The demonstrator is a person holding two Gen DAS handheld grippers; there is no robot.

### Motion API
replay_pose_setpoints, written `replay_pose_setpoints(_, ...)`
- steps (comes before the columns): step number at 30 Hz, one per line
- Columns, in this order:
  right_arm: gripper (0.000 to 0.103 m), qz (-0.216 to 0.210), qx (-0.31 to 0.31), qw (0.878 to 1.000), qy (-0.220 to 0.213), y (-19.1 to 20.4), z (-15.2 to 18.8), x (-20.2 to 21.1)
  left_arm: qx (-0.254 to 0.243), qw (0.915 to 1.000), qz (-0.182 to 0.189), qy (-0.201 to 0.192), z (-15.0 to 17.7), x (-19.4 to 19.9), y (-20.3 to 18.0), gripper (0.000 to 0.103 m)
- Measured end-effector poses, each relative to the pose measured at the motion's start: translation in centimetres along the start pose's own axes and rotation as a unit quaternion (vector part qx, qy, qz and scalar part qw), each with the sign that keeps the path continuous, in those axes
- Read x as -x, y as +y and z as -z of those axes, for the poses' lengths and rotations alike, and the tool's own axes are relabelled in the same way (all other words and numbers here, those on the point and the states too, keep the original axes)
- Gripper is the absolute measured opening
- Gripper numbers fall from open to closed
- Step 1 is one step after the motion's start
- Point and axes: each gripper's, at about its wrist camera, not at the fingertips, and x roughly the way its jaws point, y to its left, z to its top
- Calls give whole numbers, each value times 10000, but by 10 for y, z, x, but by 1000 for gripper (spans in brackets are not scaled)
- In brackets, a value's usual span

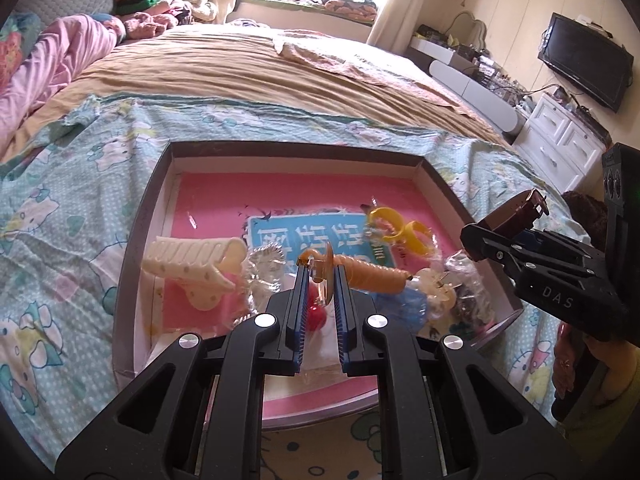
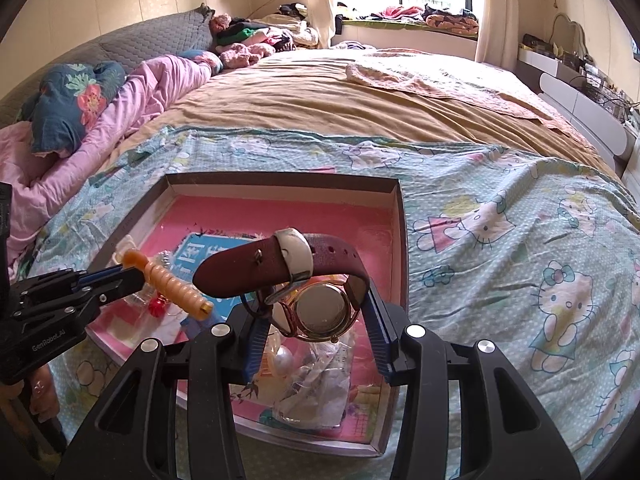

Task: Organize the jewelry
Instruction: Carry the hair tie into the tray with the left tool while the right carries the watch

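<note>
The left gripper point(image 1: 320, 276) is clamped on the thin end of an orange ribbed plastic hair clip point(image 1: 370, 276), held above a shallow dark-rimmed cardboard box point(image 1: 136, 232) with a pink printed floor. The box rests on a pale blue cartoon-cat bedsheet point(image 1: 60, 216). Inside lie a cream toothed claw clip point(image 1: 196, 268), a yellow ring-shaped clip point(image 1: 396, 226) and a red bead point(image 1: 316, 314). At right, the right gripper point(image 1: 486, 240) carries a maroon watch strap point(image 1: 514, 212).

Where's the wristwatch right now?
The wristwatch is clamped in the right gripper, held above the near right part of the box on the bed; the left wrist view shows its maroon strap at right.
</note>
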Motion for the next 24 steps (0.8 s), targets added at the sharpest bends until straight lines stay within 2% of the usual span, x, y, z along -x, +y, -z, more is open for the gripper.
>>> replay_pose_setpoints(7,42,97,41,9999,105,3,1,-14,-50,9998,-119,137,5,-5,0,6)
replay_pose_setpoints(24,47,-171,225,9995,169,17,7,-15,-95,9994,-211,248,7,-7,-1,6)
